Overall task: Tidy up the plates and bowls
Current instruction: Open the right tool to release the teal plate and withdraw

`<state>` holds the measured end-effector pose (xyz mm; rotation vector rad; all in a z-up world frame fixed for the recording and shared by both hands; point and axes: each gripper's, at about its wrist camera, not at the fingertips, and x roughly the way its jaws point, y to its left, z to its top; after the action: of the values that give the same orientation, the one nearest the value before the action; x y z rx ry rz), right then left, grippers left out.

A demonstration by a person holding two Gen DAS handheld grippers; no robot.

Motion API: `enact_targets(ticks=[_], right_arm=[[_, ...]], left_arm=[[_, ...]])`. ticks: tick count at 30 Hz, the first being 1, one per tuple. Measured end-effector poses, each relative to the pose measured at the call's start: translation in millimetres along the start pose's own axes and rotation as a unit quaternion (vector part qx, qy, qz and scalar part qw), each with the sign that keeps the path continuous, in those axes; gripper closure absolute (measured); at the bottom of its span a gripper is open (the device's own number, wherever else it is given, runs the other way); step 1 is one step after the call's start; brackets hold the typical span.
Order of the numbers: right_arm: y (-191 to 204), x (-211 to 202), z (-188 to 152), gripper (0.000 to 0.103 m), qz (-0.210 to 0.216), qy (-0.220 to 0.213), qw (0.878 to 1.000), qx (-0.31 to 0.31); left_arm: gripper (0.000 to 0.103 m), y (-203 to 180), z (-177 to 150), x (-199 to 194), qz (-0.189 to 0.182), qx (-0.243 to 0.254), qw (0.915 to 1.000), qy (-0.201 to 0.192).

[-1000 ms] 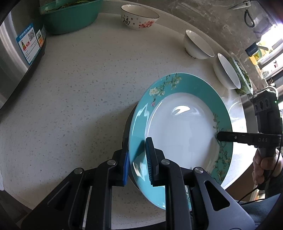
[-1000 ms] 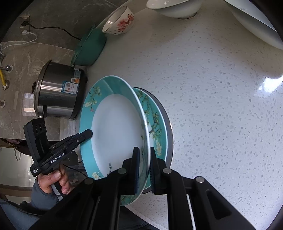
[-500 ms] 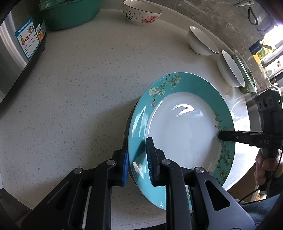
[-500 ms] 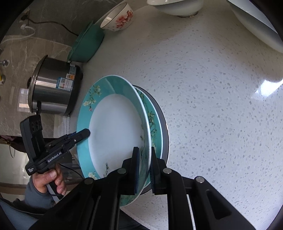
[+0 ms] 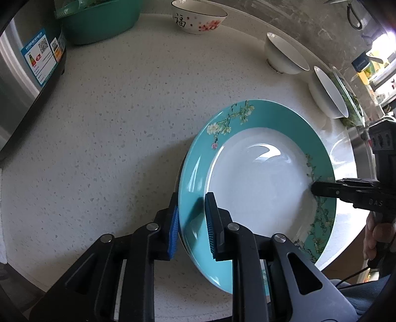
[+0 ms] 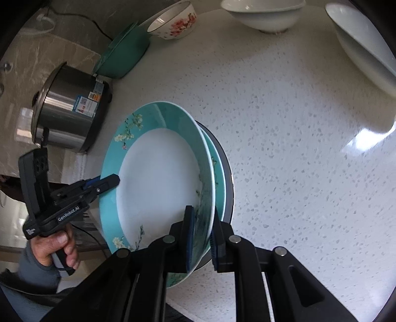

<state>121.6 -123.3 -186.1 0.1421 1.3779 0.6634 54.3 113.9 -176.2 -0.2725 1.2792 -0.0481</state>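
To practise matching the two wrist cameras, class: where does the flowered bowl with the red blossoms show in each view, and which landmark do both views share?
Left wrist view: the flowered bowl stands at the top centre, right of the green basin.
Right wrist view: the flowered bowl sits at the top, left of centre, beside the same basin.
Shared landmark: the steel cooker at the left.

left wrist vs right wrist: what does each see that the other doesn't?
Left wrist only: the left tool astride the teal plate's near rim.

Right wrist only: a second teal plate and a dark one beneath it; the right tool, opening, the top plate's rim between its pads.

Both: the top plate, steel cooker, green basin, flowered bowl, white bowls, speckled counter.
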Motion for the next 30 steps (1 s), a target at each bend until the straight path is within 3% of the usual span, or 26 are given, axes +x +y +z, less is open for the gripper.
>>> enact_targets(ticks=[8,22,30], right_arm=[[29,3,-3,0.068,-0.075,-0.011,0.995,-0.062],[62,19,-11,0.059,-0.234,-0.016,0.961,-0.147],[60,21,-10,0.058,-0.231,-0.031,0.965,-0.123]], left_arm=[[0.086,-1,1,3,-0.002,0.005,1.0,-0.002],[0.086,0,-3,1,-0.01,0.017,0.9998,-0.006],[0.083,8,-5,-2,-0.026,0.016,0.9995,-0.01]])
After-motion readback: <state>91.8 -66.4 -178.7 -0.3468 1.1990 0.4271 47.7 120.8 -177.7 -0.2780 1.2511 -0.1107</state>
